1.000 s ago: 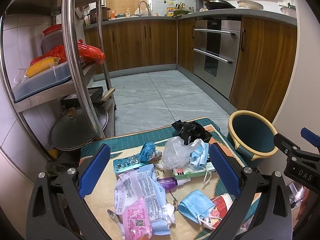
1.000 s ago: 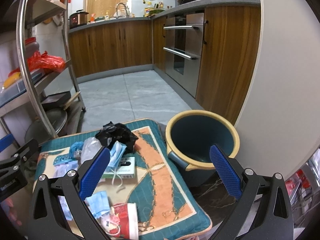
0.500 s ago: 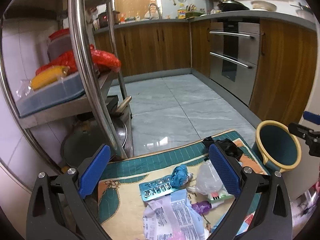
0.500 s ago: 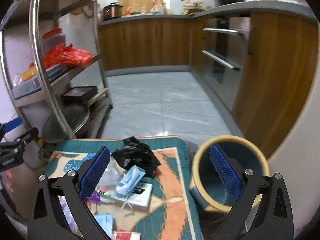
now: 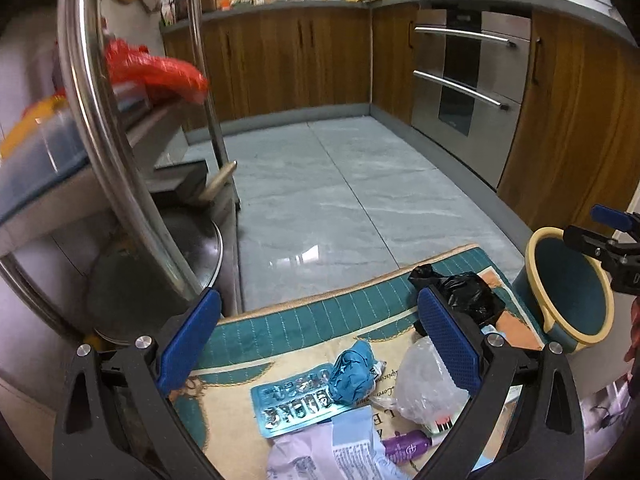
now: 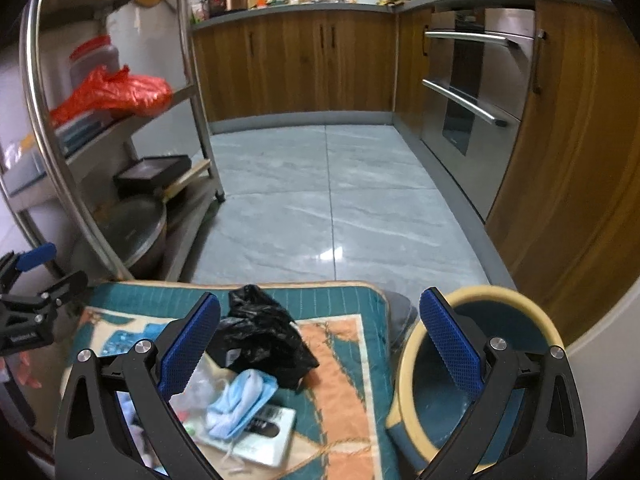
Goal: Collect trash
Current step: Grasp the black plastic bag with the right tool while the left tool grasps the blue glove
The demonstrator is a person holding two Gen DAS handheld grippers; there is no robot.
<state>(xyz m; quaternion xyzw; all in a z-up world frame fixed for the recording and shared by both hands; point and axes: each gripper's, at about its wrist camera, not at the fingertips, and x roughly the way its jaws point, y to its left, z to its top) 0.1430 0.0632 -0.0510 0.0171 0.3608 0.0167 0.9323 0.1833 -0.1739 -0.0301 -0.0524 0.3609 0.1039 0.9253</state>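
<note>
Trash lies scattered on the patterned mat (image 6: 340,344): black bag (image 6: 260,336), blue mask (image 6: 240,400), blister pack (image 5: 296,404). Both the left gripper (image 5: 318,344) and right gripper (image 6: 320,344) hover above with jaws wide, empty; the bin (image 6: 480,372) stands beside the mat.

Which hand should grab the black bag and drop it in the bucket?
Probably the right gripper: it hangs open with the black bag just ahead and the bucket beside it. The left gripper faces other litter.

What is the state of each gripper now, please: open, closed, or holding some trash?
Left gripper: open, holding nothing, above the blue crumpled wrapper.
Right gripper: open, holding nothing, above the black plastic bag.
</note>
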